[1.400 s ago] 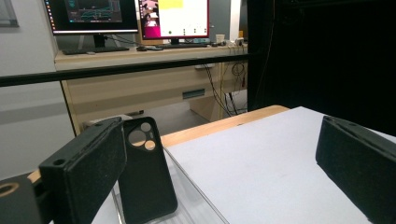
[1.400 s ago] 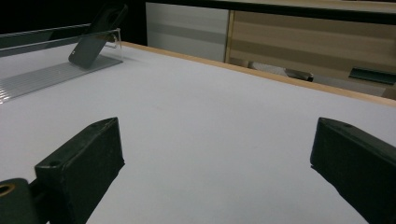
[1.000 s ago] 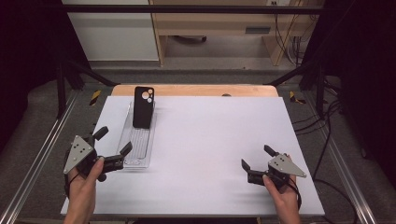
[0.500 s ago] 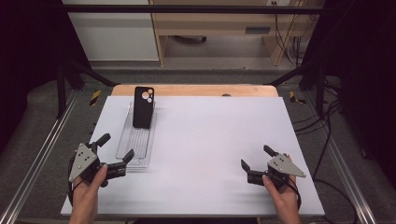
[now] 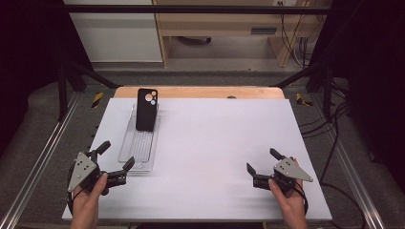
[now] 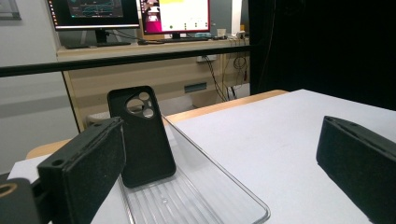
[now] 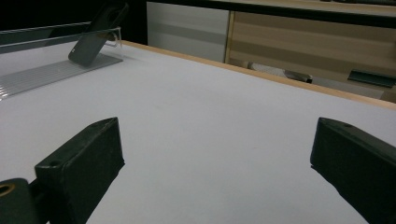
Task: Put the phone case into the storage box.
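Phone case (image 5: 146, 109): it stands at the far end of the clear tray (image 5: 138, 151), tilted back against the end wall, at about 11 o'clock from the middle of the desk (image 5: 219, 143). The lean keeps it upright with its camera cut-outs toward you, so both long edges are free for a side pinch.

Clear tray: it runs lengthwise from 12 to 6 o'clock on the desk's left half; its near end lies just beside your left gripper, which gives you a straight lane to the case.

Left gripper (image 5: 115, 160): your jaws are spread wide with nothing between them, at the desk's 8 o'clock corner. In the left gripper view the case (image 6: 141, 135) sits just inside the left jaw, so you are roughly lined up on it but well short (a judgement from the framing).

Right gripper (image 5: 261, 167): your jaws are spread and empty at about 4 o'clock, well apart from the tray. It probably idles there to leave the reach to your left hand (image 5: 88, 202).

Next: likely a forward reach along the tray.
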`<state>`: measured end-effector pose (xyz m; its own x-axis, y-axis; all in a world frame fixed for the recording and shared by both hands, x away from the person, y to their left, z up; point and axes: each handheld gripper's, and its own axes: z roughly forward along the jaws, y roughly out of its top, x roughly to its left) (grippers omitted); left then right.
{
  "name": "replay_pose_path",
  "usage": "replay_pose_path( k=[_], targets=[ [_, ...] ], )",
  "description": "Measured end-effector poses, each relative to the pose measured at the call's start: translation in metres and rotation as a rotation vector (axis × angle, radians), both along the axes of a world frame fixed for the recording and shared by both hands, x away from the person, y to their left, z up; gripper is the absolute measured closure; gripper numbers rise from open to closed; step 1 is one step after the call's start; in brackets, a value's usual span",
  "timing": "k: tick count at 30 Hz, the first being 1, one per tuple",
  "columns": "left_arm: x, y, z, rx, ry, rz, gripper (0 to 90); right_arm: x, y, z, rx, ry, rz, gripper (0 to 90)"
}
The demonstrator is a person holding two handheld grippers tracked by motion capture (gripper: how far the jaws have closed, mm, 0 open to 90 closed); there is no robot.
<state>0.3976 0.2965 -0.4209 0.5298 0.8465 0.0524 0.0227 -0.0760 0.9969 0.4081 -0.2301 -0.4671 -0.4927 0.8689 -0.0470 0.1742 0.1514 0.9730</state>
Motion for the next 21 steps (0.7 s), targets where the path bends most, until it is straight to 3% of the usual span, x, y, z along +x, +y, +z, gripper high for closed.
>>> replay_pose_path(
  k=[21],
  targets=[
    [-0.005, 0.013, -0.014, -0.003, -0.004, 0.025, 1.0, -0.007, -0.011, 0.001, -0.011, -0.067, -0.03, 2.7]
  ],
)
